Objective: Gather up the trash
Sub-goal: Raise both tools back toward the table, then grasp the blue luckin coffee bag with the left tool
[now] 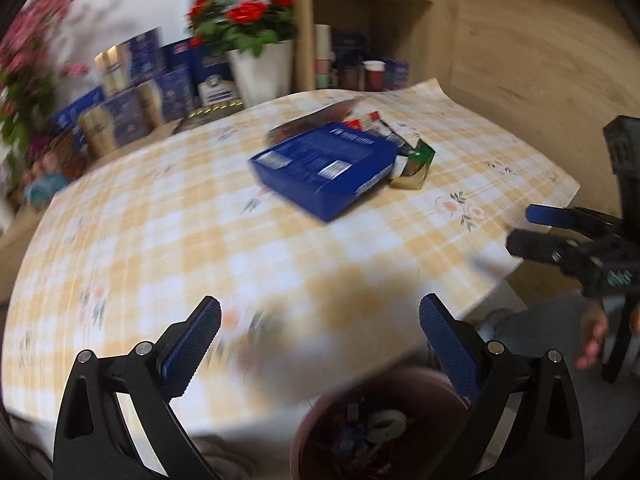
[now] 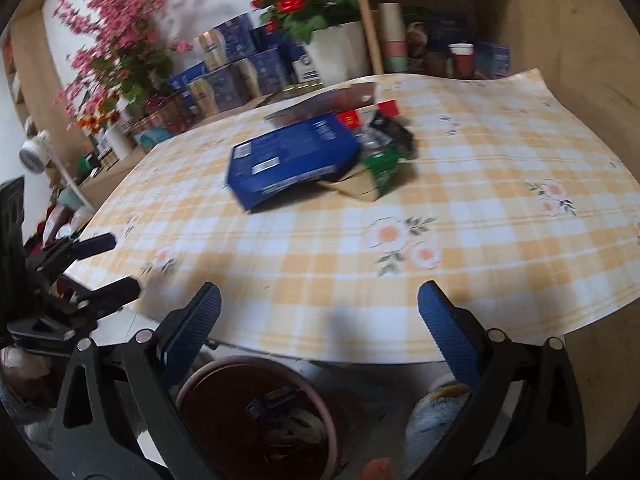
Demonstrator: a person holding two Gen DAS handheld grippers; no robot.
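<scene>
A flat blue box lies in the middle of the table with the yellow checked cloth. Crumpled green, red and dark wrappers are piled against its right side. A brown bin with scraps inside stands on the floor below the table's near edge. My left gripper is open and empty above that edge and the bin. My right gripper is open and empty too, over the bin.
Blue cartons, a white pot of red roses and pink flowers stand at the back. A wooden shelf holds cups. A person's hand holds the right gripper.
</scene>
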